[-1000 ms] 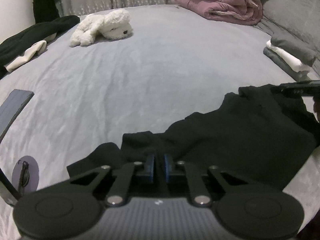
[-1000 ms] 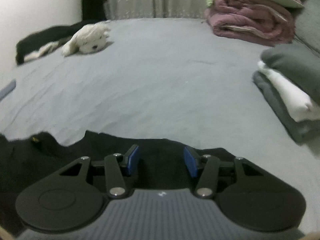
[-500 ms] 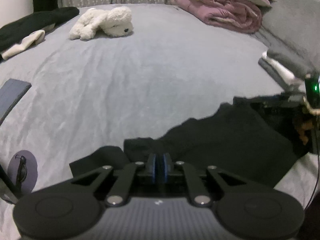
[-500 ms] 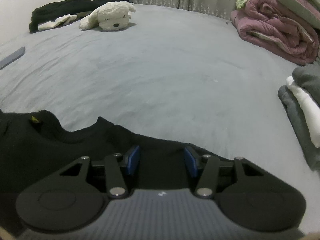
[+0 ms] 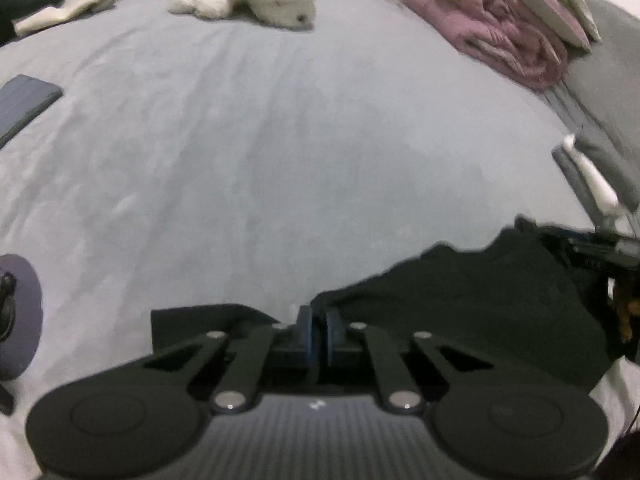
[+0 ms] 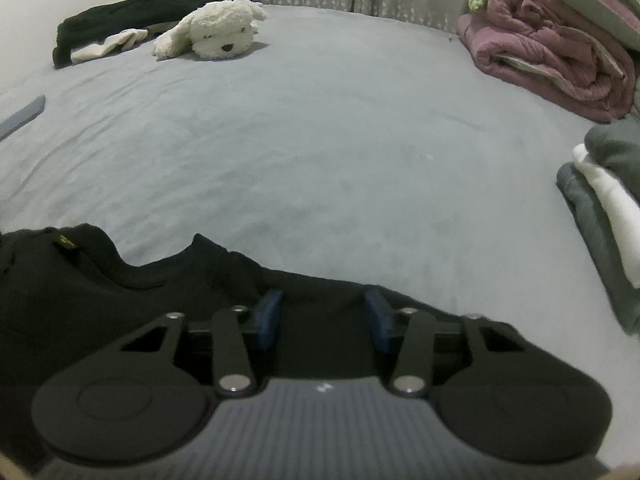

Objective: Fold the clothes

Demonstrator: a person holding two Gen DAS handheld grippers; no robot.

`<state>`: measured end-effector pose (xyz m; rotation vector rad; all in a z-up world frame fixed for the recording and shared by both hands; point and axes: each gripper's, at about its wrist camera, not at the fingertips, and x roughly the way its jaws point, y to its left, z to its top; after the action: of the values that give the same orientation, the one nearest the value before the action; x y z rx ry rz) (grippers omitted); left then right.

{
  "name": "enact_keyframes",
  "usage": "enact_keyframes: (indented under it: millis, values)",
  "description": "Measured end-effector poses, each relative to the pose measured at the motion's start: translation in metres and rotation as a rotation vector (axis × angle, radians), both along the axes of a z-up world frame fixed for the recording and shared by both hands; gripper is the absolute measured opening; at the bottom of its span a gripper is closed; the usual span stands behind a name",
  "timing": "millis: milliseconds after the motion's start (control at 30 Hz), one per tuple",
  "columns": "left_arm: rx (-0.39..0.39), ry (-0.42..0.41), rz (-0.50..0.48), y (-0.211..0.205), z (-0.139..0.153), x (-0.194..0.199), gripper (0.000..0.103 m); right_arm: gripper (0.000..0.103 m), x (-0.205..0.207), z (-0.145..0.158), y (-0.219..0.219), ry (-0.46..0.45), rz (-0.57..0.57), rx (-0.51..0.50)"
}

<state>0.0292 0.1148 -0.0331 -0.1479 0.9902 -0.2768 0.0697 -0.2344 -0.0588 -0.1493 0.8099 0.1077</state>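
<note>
A black garment (image 5: 472, 296) is spread on a grey bed (image 5: 280, 160), right at the tips of both pairs of fingers. The left gripper (image 5: 319, 330) is seen clenched, its blue fingers (image 5: 305, 330) pressed together on a near edge of the garment, which appears to be pinched between them. The right gripper (image 6: 322, 322) is seen with its fingers (image 6: 269, 314) still apart and closing; the garment's hem (image 6: 320, 304) lies between them but is not yet pressed.

Judged from this, the risk is an uneven grasp. If only a thin fold is caught by the right fingers, the cloth may slip out when lifted, and the garment would sag to one side. The bedsheet could also be pinched with the hem, since the fingers are low against it.

Beyond the fingers, the bed is mostly bare, so a fold forward is not blocked. Far ahead, a white plush dog (image 6: 216, 32) is lying, with dark clothes (image 6: 120, 16) to its left. To the right of the fingers, a stack of folded clothes (image 6: 604, 208) is placed near the garment and could be bumped. Farther off to the right, a rolled pink blanket (image 6: 548, 48) is seen.
</note>
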Motion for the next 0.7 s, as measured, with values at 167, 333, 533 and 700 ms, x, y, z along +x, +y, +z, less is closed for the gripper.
enact_keyframes:
  millis: [167, 333, 533, 700]
  values:
    - [0.050, -0.121, 0.061, -0.008, 0.020, -0.005, 0.004, 0.003, -0.001, 0.006, 0.006, -0.037, -0.034, -0.030]
    - [0.128, -0.227, 0.078, -0.018, 0.039, -0.001, 0.004, 0.003, -0.006, 0.028, 0.006, -0.162, -0.098, -0.036]
    - [0.167, -0.312, 0.124, -0.021, 0.058, 0.026, 0.004, 0.003, -0.008, 0.053, 0.004, -0.322, -0.195, -0.016]
    - [0.255, -0.412, 0.148, -0.036, 0.070, 0.067, 0.004, 0.003, 0.017, 0.063, 0.015, -0.432, -0.184, -0.109]
